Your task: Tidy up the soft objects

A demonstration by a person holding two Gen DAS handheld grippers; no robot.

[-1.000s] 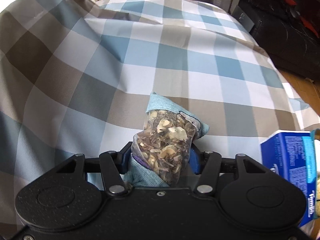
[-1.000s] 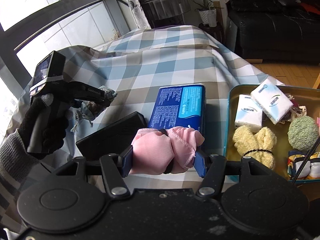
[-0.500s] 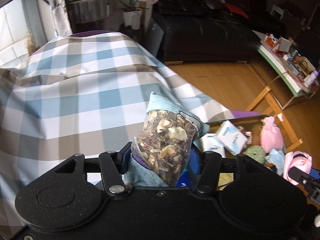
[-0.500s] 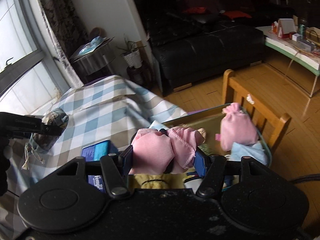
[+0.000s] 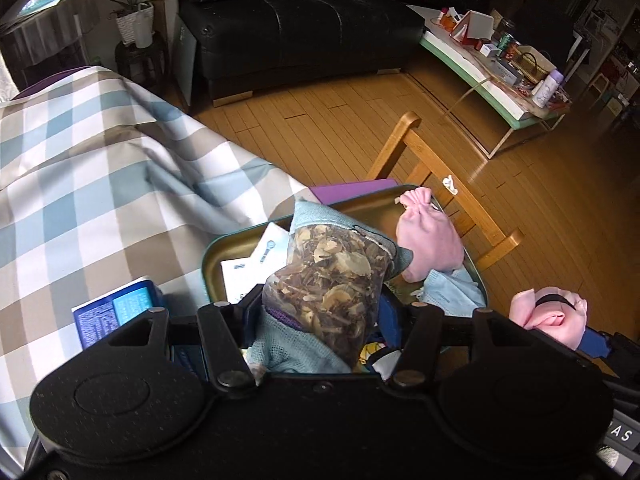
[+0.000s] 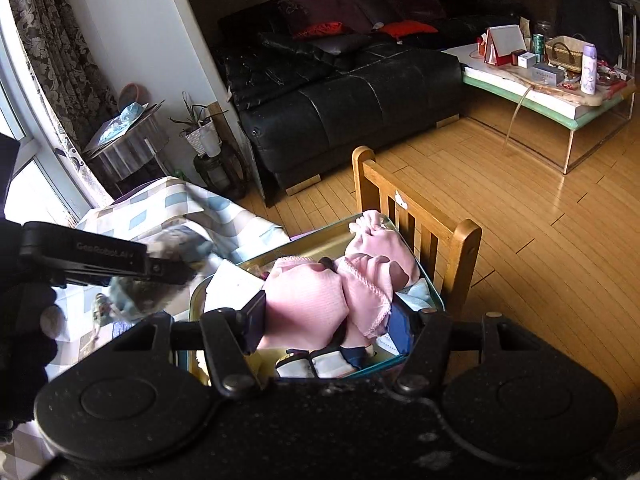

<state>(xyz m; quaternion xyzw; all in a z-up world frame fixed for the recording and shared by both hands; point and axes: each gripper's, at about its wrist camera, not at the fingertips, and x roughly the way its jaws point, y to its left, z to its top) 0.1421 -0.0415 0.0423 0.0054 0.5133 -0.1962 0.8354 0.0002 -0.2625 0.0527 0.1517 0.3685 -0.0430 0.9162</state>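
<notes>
My left gripper (image 5: 320,312) grips a sachet of dried herbs (image 5: 332,280), my right gripper (image 6: 332,316) a rolled pink cloth (image 6: 320,300), both over the metal tray (image 5: 210,252). Next, seemingly: lower each into free space and release.

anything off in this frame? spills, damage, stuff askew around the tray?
Nothing spilled or damaged. Left gripper holds the herb sachet intact above the tray; right gripper is shut on the pink cloth bundle. Only quirk: the checked tablecloth is rumpled, and the blue packet lies outside the tray.
</notes>
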